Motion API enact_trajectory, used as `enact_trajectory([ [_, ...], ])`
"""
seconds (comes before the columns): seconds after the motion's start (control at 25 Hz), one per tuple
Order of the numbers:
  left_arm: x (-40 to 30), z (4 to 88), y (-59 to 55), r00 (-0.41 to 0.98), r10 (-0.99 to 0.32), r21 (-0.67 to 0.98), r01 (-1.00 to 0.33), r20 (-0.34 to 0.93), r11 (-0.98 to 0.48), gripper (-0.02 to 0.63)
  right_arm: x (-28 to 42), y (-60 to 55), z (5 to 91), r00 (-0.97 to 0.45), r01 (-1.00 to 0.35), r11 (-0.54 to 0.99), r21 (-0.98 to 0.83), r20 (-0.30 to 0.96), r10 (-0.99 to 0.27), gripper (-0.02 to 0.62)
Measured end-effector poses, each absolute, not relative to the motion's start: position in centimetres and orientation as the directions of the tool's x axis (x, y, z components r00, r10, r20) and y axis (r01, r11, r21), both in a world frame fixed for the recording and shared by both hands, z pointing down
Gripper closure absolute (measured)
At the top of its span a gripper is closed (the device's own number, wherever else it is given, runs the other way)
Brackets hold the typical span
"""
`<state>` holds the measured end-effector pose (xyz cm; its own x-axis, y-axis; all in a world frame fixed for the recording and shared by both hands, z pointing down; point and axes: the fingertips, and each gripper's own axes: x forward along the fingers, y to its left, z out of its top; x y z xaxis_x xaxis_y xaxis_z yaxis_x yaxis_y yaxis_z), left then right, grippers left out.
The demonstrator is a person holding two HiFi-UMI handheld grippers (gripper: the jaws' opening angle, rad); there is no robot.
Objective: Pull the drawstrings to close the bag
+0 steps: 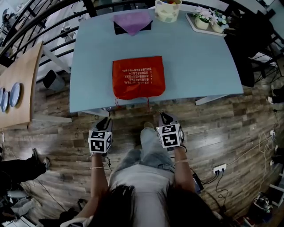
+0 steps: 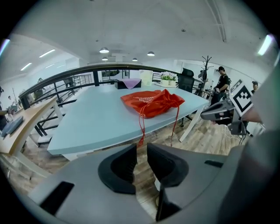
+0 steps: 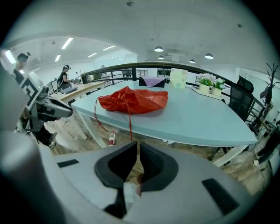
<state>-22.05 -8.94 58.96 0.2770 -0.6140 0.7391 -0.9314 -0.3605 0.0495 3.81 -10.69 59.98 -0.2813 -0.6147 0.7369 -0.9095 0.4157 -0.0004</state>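
A red drawstring bag lies flat on the light blue table, its mouth toward the near edge. Two red drawstrings hang over that edge. My left gripper and right gripper hover over the floor just short of the table, apart from the bag. In the left gripper view the bag lies ahead, a cord dangling beyond my left gripper, whose jaws are shut on nothing. The right gripper view shows the bag and a hanging cord beyond my right gripper, also shut and empty.
A purple cloth on a dark box, a cream container and a tray of flower pots stand at the table's far end. A wooden table with blue plates is left, a black chair right. A bottle lies on the floor.
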Motion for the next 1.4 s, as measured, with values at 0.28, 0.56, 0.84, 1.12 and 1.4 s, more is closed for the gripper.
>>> enact_trajectory([
  [0.28,-22.0,57.0,-6.8,0.297,-0.655,0.048,-0.928,0.694,-0.370,0.526,3.3,-9.0,57.9,-0.272,-0.920,0.390,0.019,0.687,-0.674,0.566],
  [0.56,-22.5,54.6,-5.1,0.298,-0.715,0.051,-0.937,0.632,-0.346,0.555,3.0,-7.1,55.6,-0.257,-0.932,0.361,0.029,0.650,-0.715,0.566],
  [0.84,-22.3,51.3,-3.6,0.311,-0.772,0.041,-0.937,0.555,-0.348,0.558,2.0,-5.3,52.6,-0.264,-0.933,0.358,0.041,0.596,-0.759,0.568],
  [1.12,-21.8,48.1,-2.2,0.327,-0.817,0.039,-0.935,0.475,-0.352,0.577,1.8,-4.1,49.3,-0.242,-0.935,0.341,0.094,0.534,-0.810,0.568],
  [1.4,-21.3,44.8,-1.7,0.329,-0.863,0.036,-0.939,0.383,-0.342,0.578,1.3,-3.4,46.1,-0.269,-0.929,0.352,0.110,0.450,-0.852,0.568],
])
